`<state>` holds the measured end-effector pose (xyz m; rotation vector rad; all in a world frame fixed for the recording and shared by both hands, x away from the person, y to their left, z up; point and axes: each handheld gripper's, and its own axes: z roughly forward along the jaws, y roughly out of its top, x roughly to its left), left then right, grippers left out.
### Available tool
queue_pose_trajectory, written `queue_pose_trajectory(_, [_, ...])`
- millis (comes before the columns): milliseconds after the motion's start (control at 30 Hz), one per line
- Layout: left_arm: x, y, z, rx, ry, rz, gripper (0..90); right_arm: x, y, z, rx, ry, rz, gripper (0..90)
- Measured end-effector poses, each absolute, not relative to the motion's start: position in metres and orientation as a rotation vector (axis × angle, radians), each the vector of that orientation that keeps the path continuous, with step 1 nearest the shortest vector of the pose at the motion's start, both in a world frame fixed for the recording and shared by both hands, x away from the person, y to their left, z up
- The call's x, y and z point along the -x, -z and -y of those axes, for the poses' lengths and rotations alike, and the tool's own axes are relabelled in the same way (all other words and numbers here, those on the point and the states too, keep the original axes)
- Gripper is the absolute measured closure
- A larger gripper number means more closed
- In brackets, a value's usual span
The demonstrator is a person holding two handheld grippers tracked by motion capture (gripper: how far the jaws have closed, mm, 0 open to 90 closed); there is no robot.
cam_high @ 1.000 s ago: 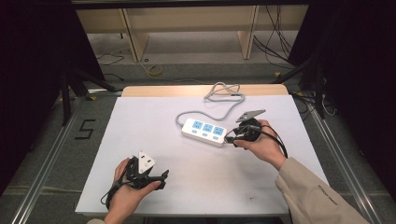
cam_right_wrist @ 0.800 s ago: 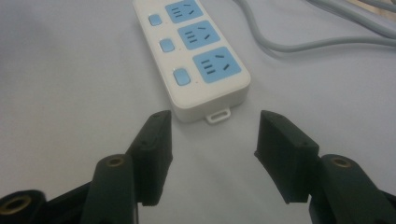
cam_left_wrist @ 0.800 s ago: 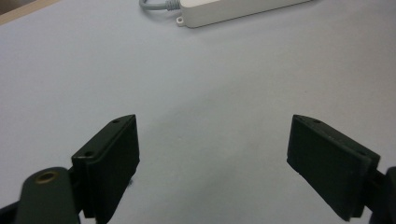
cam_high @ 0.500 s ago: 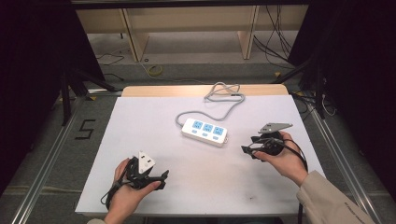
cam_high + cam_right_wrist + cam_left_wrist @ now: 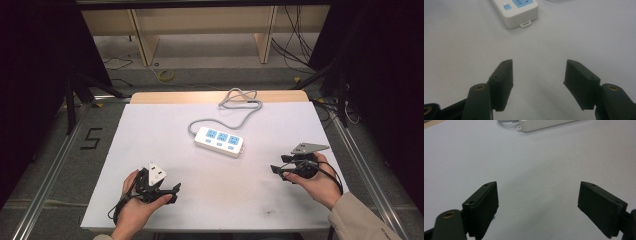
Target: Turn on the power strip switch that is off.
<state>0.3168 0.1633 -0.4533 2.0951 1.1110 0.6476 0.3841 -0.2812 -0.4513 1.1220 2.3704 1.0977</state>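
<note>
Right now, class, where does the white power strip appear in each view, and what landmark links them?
High view: power strip at table centre.
Left gripper view: its end at top edge.
Right gripper view: its end at top, left of centre.
Shared landmark: the white tabletop.

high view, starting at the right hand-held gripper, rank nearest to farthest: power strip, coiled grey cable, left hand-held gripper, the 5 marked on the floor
From the right hand-held gripper:
1. Power strip, mid-table, up and to its left.
2. Coiled grey cable, at the table's far edge, and the left hand-held gripper, at the near left: too close to call.
3. The 5, on the floor off the table's left side.
</note>
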Motion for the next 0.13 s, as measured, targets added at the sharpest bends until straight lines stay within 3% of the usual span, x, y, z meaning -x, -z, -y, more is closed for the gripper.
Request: queue_pose_trajectory(133, [-0.3163, 0.4534, -0.1609, -2.102, -0.636, -1.107, 16.2, -0.3839, 0.4499, 0.2816, -1.127, -1.104, -2.359, 39.0])
